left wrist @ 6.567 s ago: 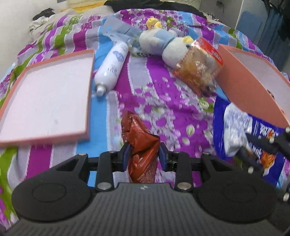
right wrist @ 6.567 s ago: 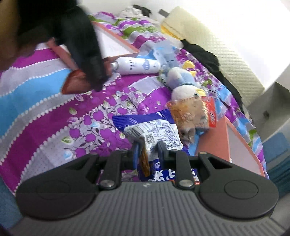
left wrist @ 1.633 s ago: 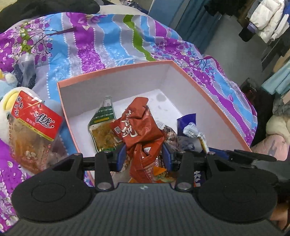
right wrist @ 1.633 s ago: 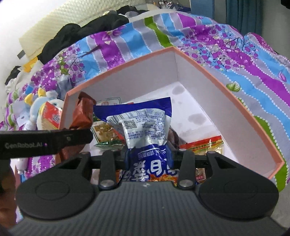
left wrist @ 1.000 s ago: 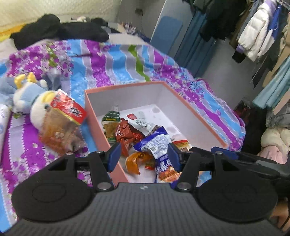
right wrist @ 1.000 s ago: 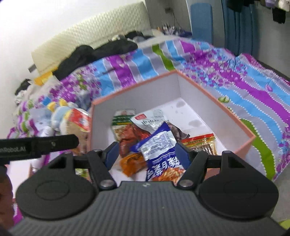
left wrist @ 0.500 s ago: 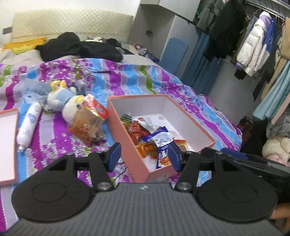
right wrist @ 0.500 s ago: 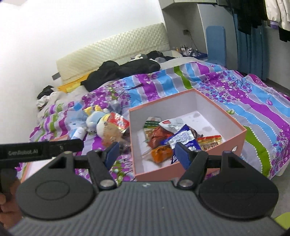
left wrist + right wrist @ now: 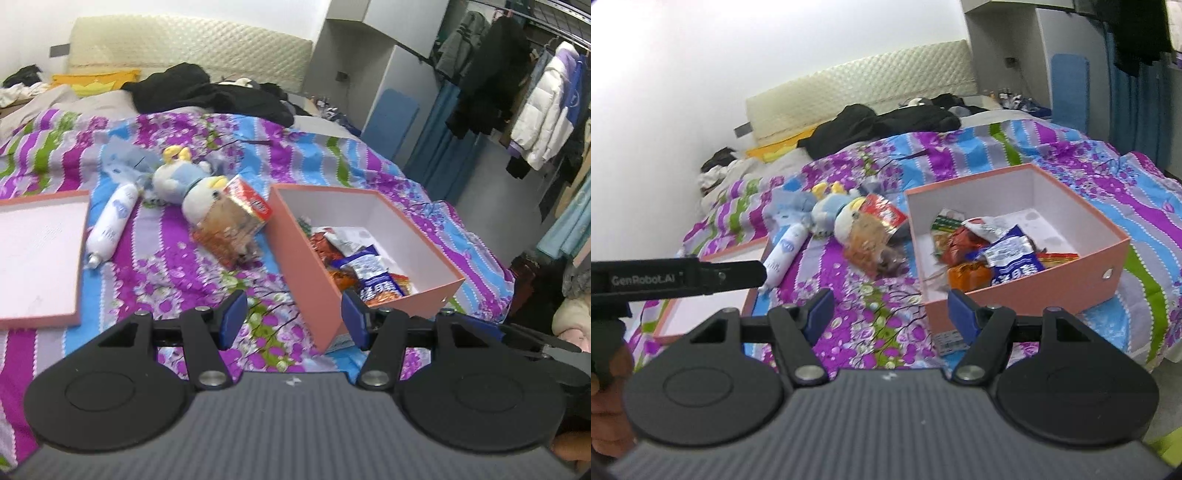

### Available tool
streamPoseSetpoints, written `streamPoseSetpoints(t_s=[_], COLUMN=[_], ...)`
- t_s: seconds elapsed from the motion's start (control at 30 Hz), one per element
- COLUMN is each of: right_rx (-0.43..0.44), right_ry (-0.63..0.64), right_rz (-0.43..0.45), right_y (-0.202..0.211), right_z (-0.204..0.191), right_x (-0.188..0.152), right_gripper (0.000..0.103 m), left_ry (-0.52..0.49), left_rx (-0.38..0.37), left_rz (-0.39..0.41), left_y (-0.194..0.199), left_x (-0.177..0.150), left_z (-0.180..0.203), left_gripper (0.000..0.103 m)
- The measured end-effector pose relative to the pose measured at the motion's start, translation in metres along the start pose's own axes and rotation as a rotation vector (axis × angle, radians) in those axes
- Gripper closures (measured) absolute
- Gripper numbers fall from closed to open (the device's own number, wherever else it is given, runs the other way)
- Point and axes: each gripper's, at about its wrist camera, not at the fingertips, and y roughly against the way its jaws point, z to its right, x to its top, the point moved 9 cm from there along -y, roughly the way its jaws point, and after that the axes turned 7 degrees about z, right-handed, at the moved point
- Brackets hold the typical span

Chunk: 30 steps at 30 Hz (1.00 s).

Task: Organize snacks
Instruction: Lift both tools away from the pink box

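1. Through the left wrist view, I see my left hand-held gripper [image 9: 293,314] with its two blue-padded fingers spread wide apart and gripping nothing, above the patterned bedspread [image 9: 166,273].
2. One rectangular salmon-pink cardboard box [image 9: 314,266] sits on the bed with white inner walls; crinkly foil snack packets [image 9: 364,271] lie heaped in its near end, among them one blue, one red and one orange.
3. One clear bag with a red label [image 9: 232,229] lies outside, just beside the box's left wall, leaning against one plush toy [image 9: 188,184].
4. One smooth white bottle [image 9: 110,223] lies on its side, and one flat pink box lid [image 9: 37,254] lies left of it.
5. Through the right wrist view, my right hand-held gripper [image 9: 888,308] also stands wide apart and bare.
6. The same box [image 9: 1045,280] shows one small hole in its front wall; the packets [image 9: 990,254] rest inside.
7. The bag [image 9: 875,232], toy [image 9: 831,212] and bottle [image 9: 785,254] lie left of it on the soft quilt.
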Motion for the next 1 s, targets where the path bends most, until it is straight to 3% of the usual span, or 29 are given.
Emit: streamPoseSetpoints(t_s=[0.27, 0.53, 0.83, 1.0], right_rx=[0.011, 0.013, 0.027, 0.010], right_ry=[0.013, 0.042, 0.130, 0.202], right_rz=[-0.022, -0.037, -0.066, -0.069], right_y=[-0.012, -0.037, -0.087, -0.133], right_z=[-0.011, -0.018, -0.033, -0.044], right_x=[-0.010, -0.014, -0.015, -0.018], right_gripper=[0.033, 0.033, 0.033, 0.034], left_ry=[0.041, 0.061, 0.124, 0.164], left_rx=[0.039, 0.072, 0.128, 0.122], left_rz=[-0.023, -0.057, -0.125, -0.158], left_y=[-0.005, -0.035, -0.092, -0.143], left_x=[-0.012, -0.008, -0.009, -0.002], left_z=[-0.031, -0.052, -0.096, -0.126], left_gripper=[0.041, 0.041, 0.041, 0.038])
